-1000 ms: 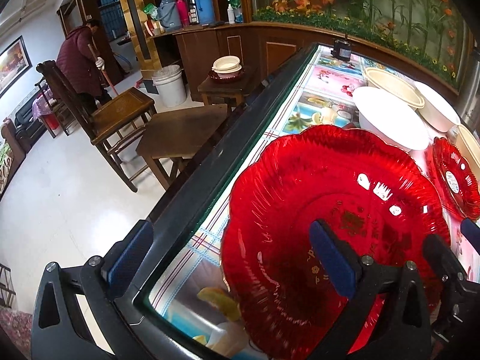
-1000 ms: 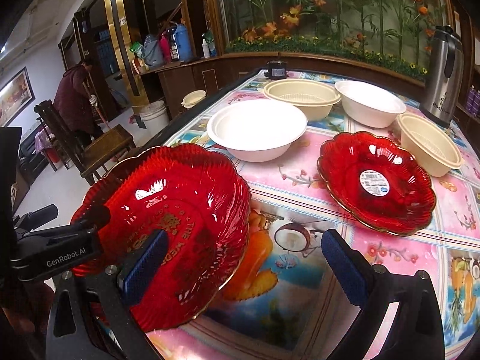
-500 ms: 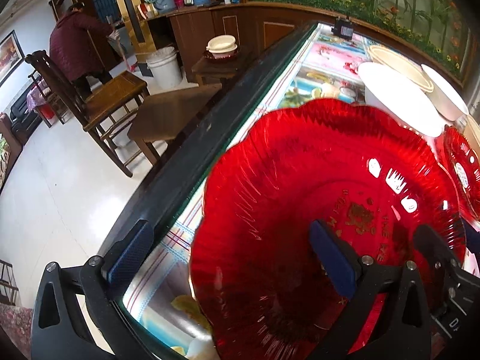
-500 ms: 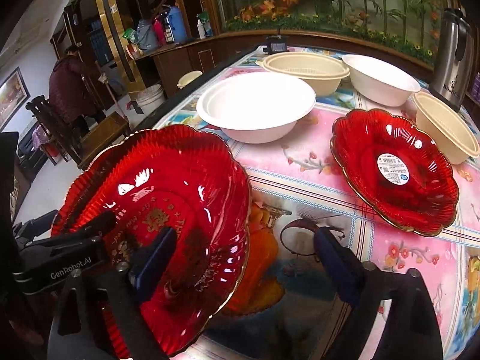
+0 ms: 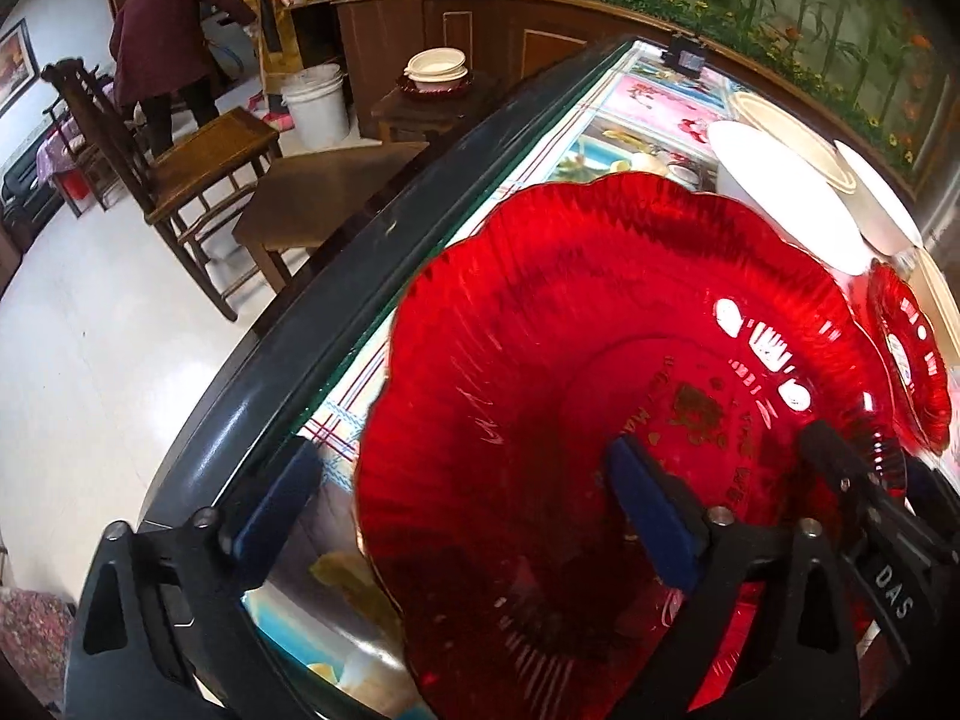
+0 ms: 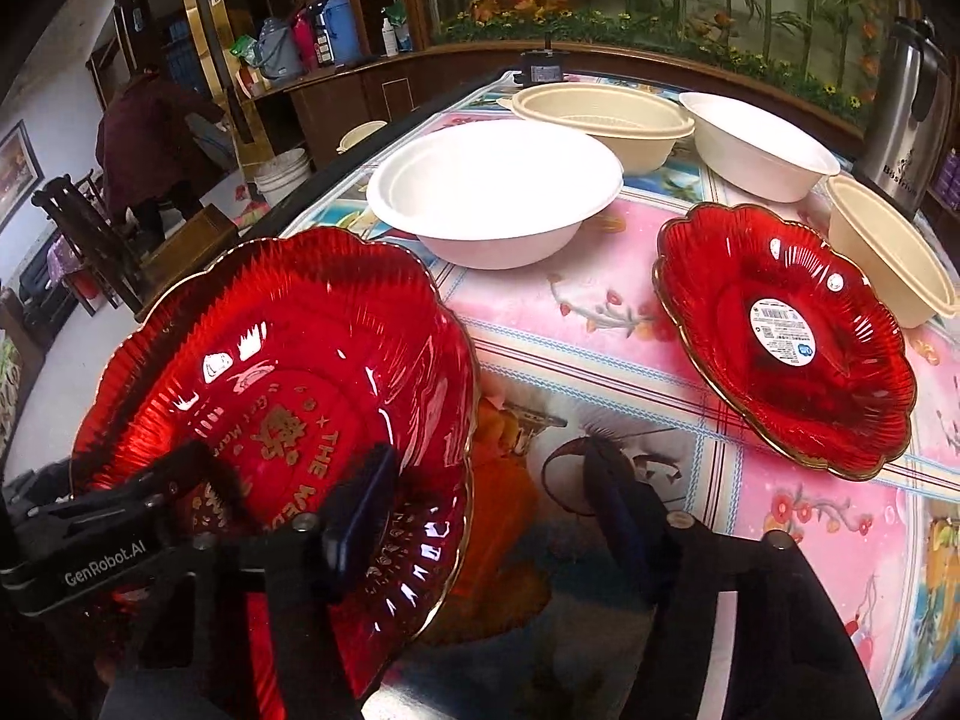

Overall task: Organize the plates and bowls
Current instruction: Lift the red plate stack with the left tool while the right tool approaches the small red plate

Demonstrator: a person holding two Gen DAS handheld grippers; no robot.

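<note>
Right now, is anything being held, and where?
Nothing yet: the left gripper and right gripper, jaws closing, straddle the lettered red plate at its near rim.

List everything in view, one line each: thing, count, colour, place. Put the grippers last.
red plates: two; a gold-lettered one at the table's near left edge, a stickered one to the right.
white bowls: two; one mid-table, one further back.
beige bowls: two; one at the back, one far right.
kettle: one, steel, back right.
table: one, flowered pink-and-blue cover.
person: one, dark red coat, far left of the room.
left gripper: black, blue pads, jaws closing astride the lettered plate's left rim.
right gripper: jaws closing over its right rim.
</note>
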